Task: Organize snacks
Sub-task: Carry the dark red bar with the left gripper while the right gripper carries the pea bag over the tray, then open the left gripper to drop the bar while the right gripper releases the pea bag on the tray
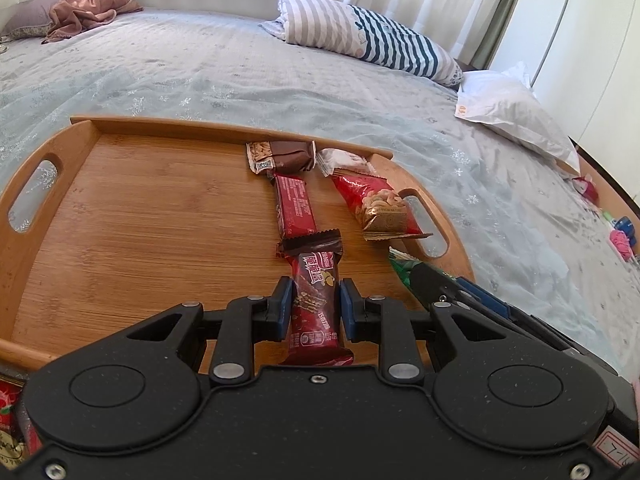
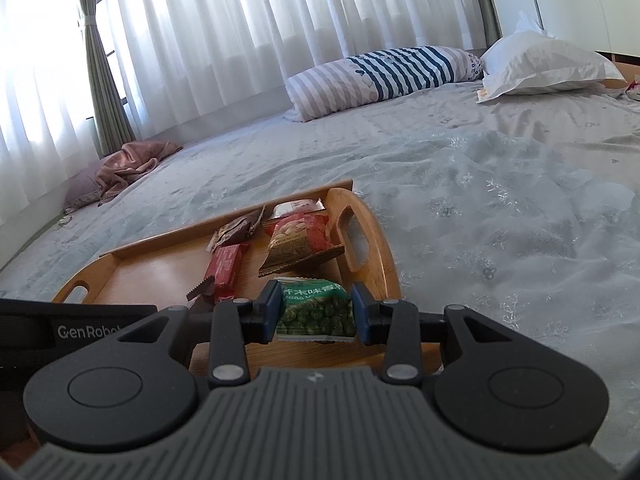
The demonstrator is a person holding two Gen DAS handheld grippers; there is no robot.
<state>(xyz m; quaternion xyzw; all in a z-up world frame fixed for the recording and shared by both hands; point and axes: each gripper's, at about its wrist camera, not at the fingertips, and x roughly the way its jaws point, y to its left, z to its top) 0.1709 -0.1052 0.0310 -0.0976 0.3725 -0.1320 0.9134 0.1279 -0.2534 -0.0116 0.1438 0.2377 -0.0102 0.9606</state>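
Snacks sit gathered on the right half of a bamboo tray (image 1: 100, 200), which rests on a bed with a pale, snowflake-patterned quilted cover (image 1: 200, 68). We note both tools angled downward over the tray's near edge.

Left gripper (image 1: 314, 300): jaws narrow, blue pads pressed against the sides of a dark red chocolate bar (image 1: 314, 304), glossy wrapper with crimped brown ends. Its far tip overlaps the near end of a second red bar (image 1: 295, 206) lying lengthwise on the wood.

Right gripper (image 2: 315, 307): jaws partly spread, pads clamped on a small green pea packet (image 2: 316, 312), a flat crinkled foil pouch (white sealed edges, printed peas). It sits at the tray's near right corner; we cannot tell whether it touches the wood.

Other items on the tray:
- brown almond-printed wrapper (image 1: 280, 156), against the far rim
- red and gold nut pouch (image 1: 378, 208), puffy, leaning toward the right handle slot
- a pale packet (image 1: 344, 160) behind it, print too small to read

Tray: oval ends with cut-out handles, straight raised rim, fine striped grain.

Farther back we see a striped pillow (image 1: 360, 32), a white pillow (image 1: 508, 108), a crumpled pink cloth (image 1: 86, 10) and sheer white curtains (image 2: 260, 32).
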